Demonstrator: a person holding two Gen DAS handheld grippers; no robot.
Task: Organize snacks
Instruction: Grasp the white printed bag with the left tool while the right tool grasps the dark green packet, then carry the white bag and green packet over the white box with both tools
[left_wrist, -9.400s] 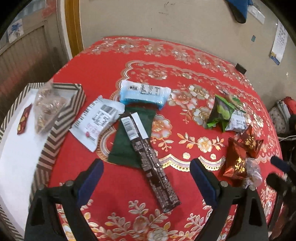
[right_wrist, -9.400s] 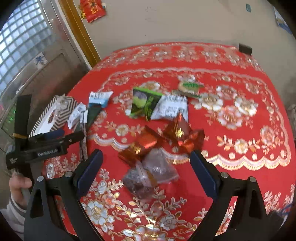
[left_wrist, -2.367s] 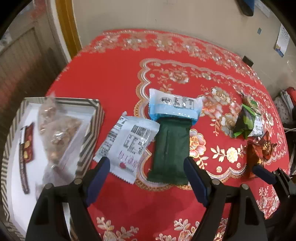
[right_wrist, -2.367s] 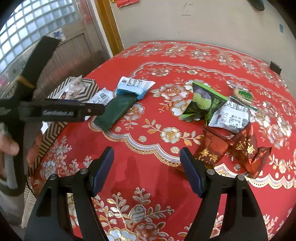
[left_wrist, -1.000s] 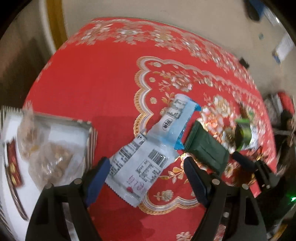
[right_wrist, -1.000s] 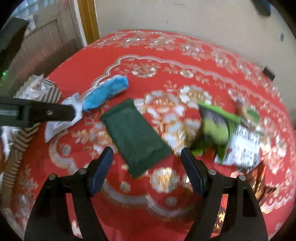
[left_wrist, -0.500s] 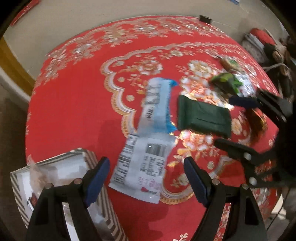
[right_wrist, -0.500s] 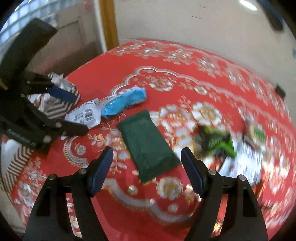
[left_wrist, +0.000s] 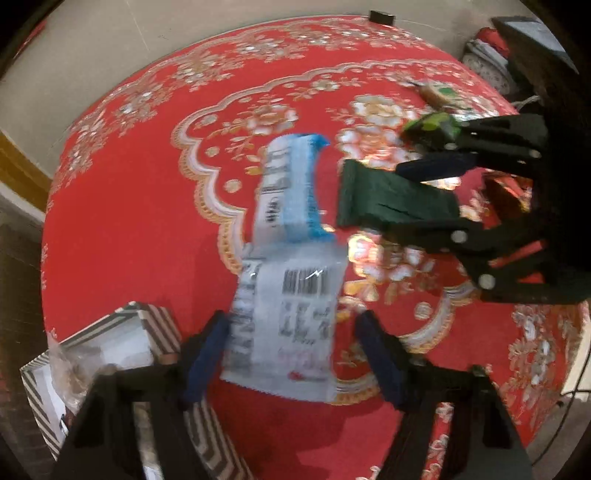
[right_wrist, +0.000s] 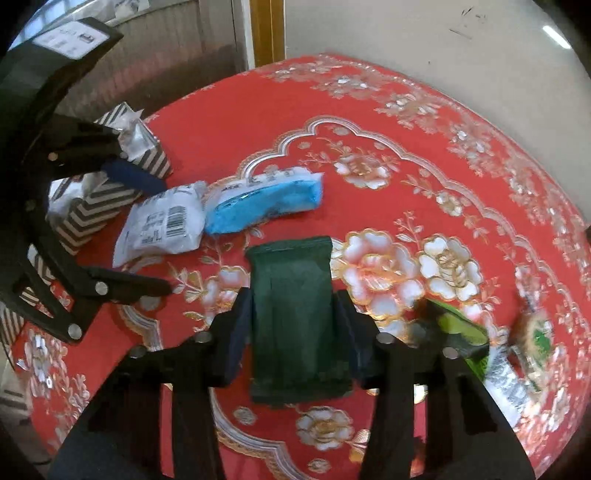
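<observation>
A white packet (left_wrist: 291, 306) with a barcode lies on the red tablecloth, overlapping a blue packet (left_wrist: 295, 199). My left gripper (left_wrist: 291, 354) straddles the white packet's near end. Its jaws are closing, and a gap still shows at the right finger (left_wrist: 380, 362). In the right wrist view the dark green packet (right_wrist: 291, 295) sits between the fingers of my right gripper (right_wrist: 291, 332). Those jaws are also closing; both pads touch its long sides and the wrapper is creased. The left wrist view shows the same grip on the green packet (left_wrist: 384, 199).
A striped box (left_wrist: 147, 325) with a clear snack bag (left_wrist: 74, 369) in it stands at the table's left edge. A bright green bag (right_wrist: 458, 328), a silver packet (right_wrist: 506, 384) and red foil sweets (left_wrist: 506, 195) lie to the right. The red tablecloth (right_wrist: 369, 110) stretches behind.
Both grippers have narrowed their jaws. The left has come in around the white packet; the right has moved onto the dark green packet and closed on its sides.
</observation>
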